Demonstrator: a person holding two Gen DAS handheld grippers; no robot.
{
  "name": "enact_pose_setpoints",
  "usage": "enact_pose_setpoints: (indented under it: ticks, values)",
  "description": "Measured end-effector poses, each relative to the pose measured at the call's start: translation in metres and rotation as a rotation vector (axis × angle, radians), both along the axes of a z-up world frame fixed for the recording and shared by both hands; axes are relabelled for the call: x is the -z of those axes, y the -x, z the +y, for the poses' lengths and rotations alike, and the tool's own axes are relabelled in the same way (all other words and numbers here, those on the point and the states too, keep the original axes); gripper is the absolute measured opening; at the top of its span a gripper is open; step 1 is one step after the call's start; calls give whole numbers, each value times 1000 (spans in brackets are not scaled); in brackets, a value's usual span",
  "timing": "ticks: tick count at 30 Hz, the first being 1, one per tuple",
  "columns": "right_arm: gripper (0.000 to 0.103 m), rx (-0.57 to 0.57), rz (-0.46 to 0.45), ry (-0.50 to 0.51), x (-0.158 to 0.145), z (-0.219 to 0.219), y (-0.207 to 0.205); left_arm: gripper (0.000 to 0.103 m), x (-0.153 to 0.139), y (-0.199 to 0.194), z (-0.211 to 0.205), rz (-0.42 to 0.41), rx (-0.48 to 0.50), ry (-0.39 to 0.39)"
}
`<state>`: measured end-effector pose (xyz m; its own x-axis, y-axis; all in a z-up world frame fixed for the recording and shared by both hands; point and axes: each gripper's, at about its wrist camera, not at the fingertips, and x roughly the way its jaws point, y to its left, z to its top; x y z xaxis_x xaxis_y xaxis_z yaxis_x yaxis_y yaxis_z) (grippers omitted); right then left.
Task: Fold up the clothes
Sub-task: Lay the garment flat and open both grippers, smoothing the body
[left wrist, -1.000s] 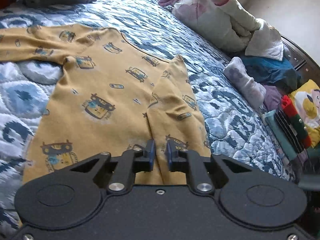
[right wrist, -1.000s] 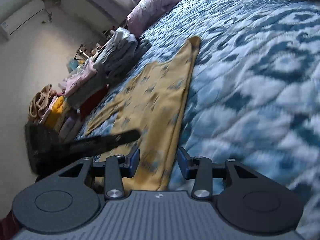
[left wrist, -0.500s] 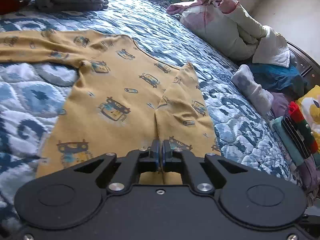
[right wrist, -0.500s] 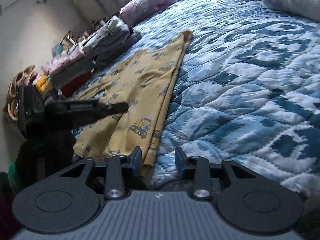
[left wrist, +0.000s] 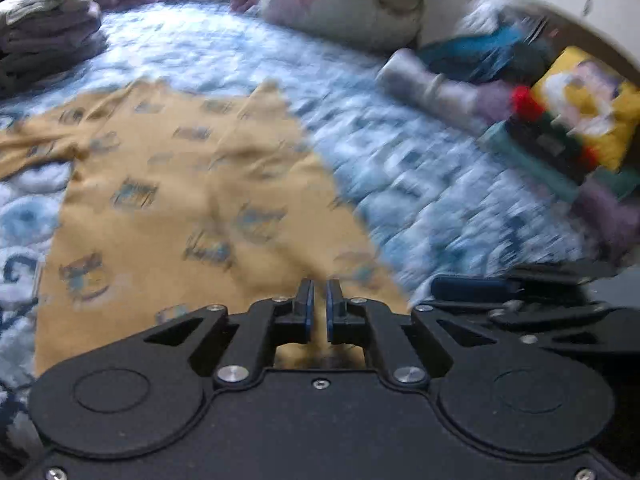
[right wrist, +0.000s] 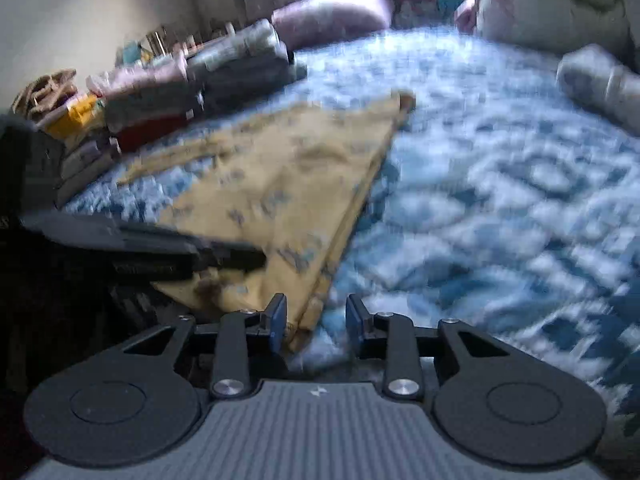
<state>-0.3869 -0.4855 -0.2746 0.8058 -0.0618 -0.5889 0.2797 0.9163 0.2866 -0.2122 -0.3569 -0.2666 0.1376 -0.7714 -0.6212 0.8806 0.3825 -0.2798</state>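
Observation:
A yellow long-sleeved shirt with robot prints (left wrist: pixel 176 208) lies flat on the blue patterned quilt (left wrist: pixel 420 184), its right sleeve folded in. My left gripper (left wrist: pixel 318 308) is shut on the shirt's bottom hem, cloth pinched between the fingers. My right gripper (right wrist: pixel 316 320) is open at the hem's right corner, with the shirt (right wrist: pixel 280 184) edge lying between its fingers. The right gripper shows in the left wrist view (left wrist: pixel 500 292), and the left gripper shows in the right wrist view (right wrist: pixel 224 258). Both views are blurred by motion.
Stacks of folded clothes (right wrist: pixel 224 68) line the bed's left side. A bunched pale duvet (left wrist: pixel 352 4), a rolled grey cloth (left wrist: pixel 424 84) and a colourful pile of folded items (left wrist: pixel 568 128) sit along the right side. A pink pillow (right wrist: pixel 332 12) lies at the head.
My left gripper closed on the bottom hem and now holds it. My right gripper swung round to the hem's right corner beside the left one. Both cameras are moving fast.

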Motion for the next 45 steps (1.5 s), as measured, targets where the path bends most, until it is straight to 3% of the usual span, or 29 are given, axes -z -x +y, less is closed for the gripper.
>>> enact_pose_setpoints:
  ticks: [2, 4, 5, 7, 9, 14, 21, 23, 27, 32, 36, 41, 43, 45]
  values:
    - [33, 8, -21, 14, -2, 2, 1, 3, 8, -4, -3, 25, -10, -44]
    - [33, 1, 26, 24, 6, 2, -5, 4, 17, -10, -6, 66, -22, -91]
    - [33, -6, 69, 25, 12, 2, -9, 4, 16, -14, -3, 88, -26, -75]
    - [33, 19, 55, -5, 9, -3, -6, 7, 8, -18, 4, 104, -46, -19]
    - [33, 40, 3, 21, -1, -2, 0, 18, 0, -20, 11, 81, -64, 45]
    - [33, 46, -95, 76, -11, 6, 0, 18, -4, -25, 8, 25, -116, 74]
    - [33, -64, -72, 136, 4, 14, -34, 18, -17, -60, -47, -55, -86, 74]
    - [33, -84, -24, 115, 12, 13, -43, 18, -9, -78, -73, -51, -86, 47]
    - [33, -91, -21, 93, 17, 9, -45, 18, 13, -107, -119, -53, -82, -68]
    - [33, -98, -43, 29, 23, 0, -43, 18, -4, -125, -150, -67, -64, -28]
    - [33, -112, -56, 5, 25, 0, -37, 20, 11, -126, -193, -170, -53, -170]
    - [33, -123, -64, -14, 26, -3, -35, 20, -4, -114, -214, -237, -32, -145]
    - [33, -127, -66, -16, 26, -3, -35, 21, 8, -125, -226, -194, -65, -220]
    - [33, -129, -67, -16, 26, -4, -35, 27, 5, -140, -225, -117, -91, -221]
